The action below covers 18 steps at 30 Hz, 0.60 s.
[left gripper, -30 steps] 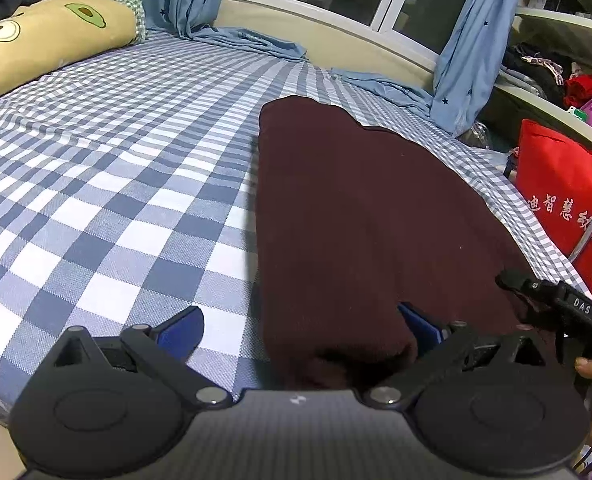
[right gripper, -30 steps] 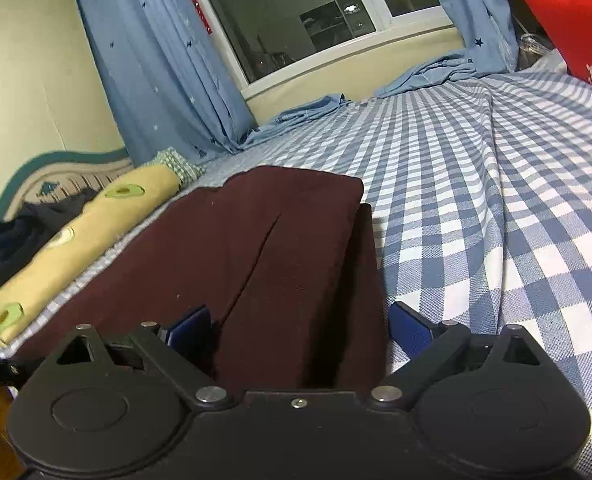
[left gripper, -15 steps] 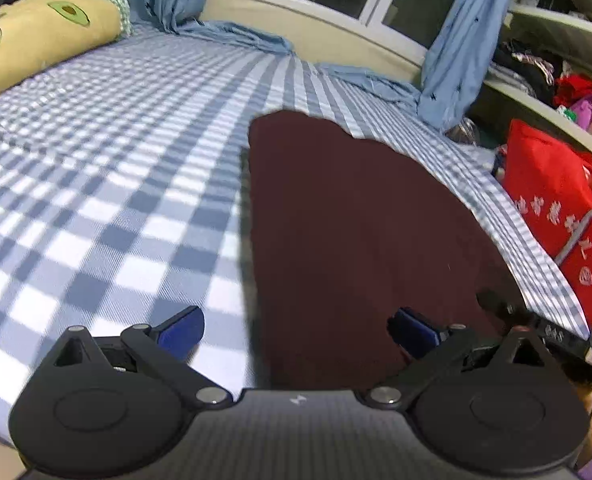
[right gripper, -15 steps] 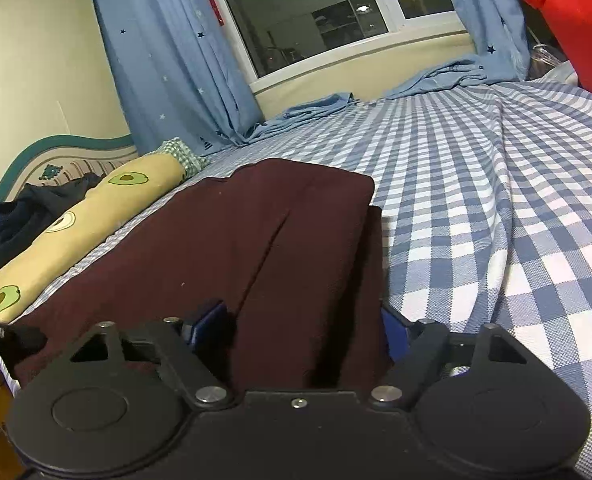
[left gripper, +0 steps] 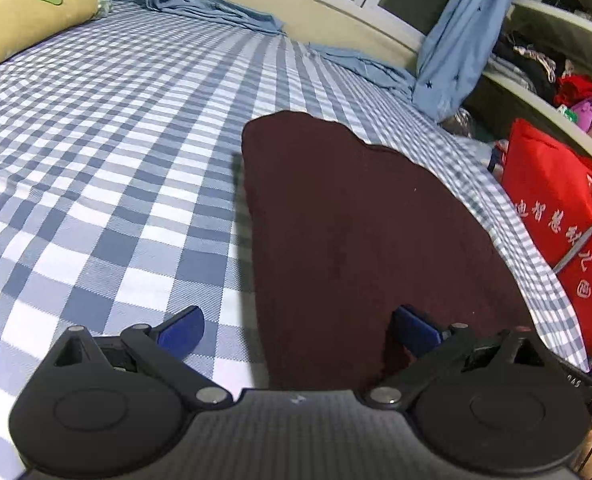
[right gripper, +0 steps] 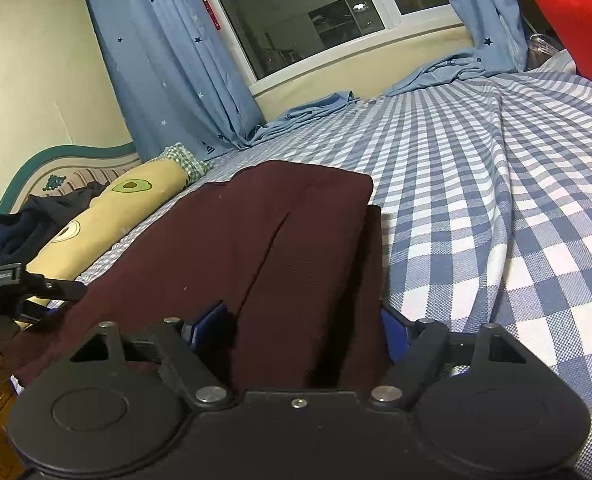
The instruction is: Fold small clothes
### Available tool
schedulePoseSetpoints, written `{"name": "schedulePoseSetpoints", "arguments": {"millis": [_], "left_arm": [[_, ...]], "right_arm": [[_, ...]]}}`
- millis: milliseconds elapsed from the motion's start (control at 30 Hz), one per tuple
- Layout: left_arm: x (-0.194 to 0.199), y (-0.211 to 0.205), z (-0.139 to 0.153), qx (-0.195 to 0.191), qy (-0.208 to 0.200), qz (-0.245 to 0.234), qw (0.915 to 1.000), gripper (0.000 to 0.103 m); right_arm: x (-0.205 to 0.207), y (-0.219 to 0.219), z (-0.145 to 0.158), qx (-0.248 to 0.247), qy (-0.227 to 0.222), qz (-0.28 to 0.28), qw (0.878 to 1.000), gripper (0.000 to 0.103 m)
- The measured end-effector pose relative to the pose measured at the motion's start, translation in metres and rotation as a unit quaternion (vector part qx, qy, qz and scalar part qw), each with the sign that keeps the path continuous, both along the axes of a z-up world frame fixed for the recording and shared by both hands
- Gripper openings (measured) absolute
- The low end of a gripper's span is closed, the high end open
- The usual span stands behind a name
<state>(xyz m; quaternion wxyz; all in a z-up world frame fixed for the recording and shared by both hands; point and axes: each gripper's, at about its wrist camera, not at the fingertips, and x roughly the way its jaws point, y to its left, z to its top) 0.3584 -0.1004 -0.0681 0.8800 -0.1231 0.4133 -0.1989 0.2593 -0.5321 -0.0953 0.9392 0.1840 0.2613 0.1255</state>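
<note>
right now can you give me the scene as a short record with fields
garment: dark maroon cloth, lying flat on the bed
surface: blue and white checked sheet
left gripper: open, over the garment's near edge
right gripper: fingers either side of a fold of the garment, grip unclear
beside bed: red bag
pillow: yellow avocado bolster
background: blue star curtains

A home bedroom: a bed (left gripper: 96, 128) under a blue-and-white checked sheet, an avocado-print bolster pillow (right gripper: 108, 216), star-dotted blue curtains (right gripper: 164, 60) at a dark window (right gripper: 296, 12), and what seems a cluttered shelf (left gripper: 552, 68) alongside.
</note>
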Motion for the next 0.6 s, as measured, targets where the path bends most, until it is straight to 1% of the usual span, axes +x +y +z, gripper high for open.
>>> {"name": "schedulePoseSetpoints", "arguments": {"millis": [200, 467, 600], "left_arm": [[0.0049, -0.0001, -0.0075, -0.013, 0.013, 0.004, 0.9998, 0.103], [0.0053, -0.0043, -0.0089, -0.003, 0.003, -0.001, 1.0, 0.103], [0.007, -0.0052, -0.0098, -0.001, 0.002, -0.007, 1.0, 0.103]], "right_arm": [[0.0, 0.0005, 0.0, 0.001, 0.0, 0.0, 1.0, 0.081], [0.0002, 0.0001, -0.0002, 0.003, 0.0, 0.0, 1.0, 0.082], [0.0005, -0.003, -0.001, 0.012, 0.0, 0.001, 1.0, 0.082]]}}
